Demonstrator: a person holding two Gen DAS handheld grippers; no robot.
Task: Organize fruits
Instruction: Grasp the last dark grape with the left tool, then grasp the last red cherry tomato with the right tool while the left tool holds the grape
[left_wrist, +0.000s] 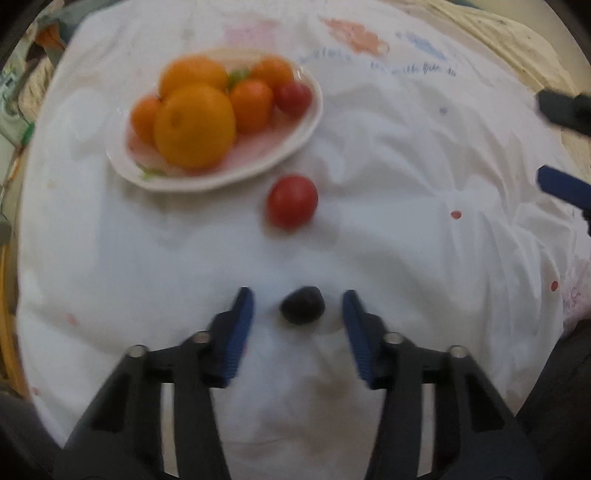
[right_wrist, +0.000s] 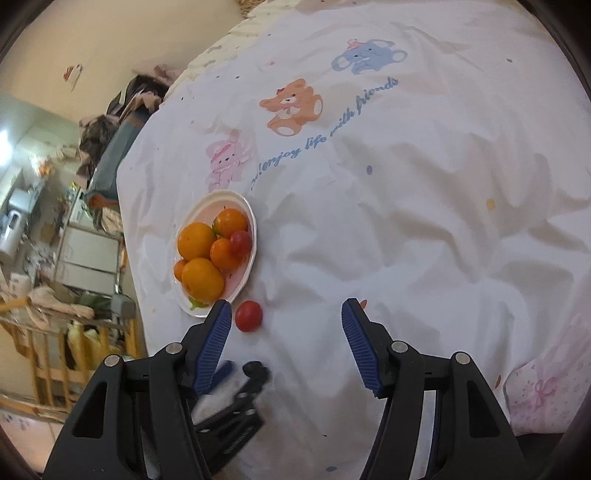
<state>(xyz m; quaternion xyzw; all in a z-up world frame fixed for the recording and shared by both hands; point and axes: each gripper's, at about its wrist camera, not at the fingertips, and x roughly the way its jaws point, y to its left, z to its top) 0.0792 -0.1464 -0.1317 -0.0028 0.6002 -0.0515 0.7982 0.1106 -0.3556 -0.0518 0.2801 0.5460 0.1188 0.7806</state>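
Left gripper (left_wrist: 298, 306) hanging spread wide, dark fruit (left_wrist: 302, 305) lying between fingers at lower centre of left view, not touching either. Risk: small round fruit likely squirting out or rolling on soft wrinkled sheet (left_wrist: 406, 229) if fingers closing off-centre; squeezing hard possibly crushing it. Loose tomato (left_wrist: 292, 201) sitting just below plate (left_wrist: 310, 122), likely getting nudged. Right gripper (right_wrist: 286, 319) waiting released, holding nothing. Plate carrying oranges (left_wrist: 195, 125) plus one tomato (left_wrist: 294, 97); pile crowding it, added fruit possibly rolling off rim.
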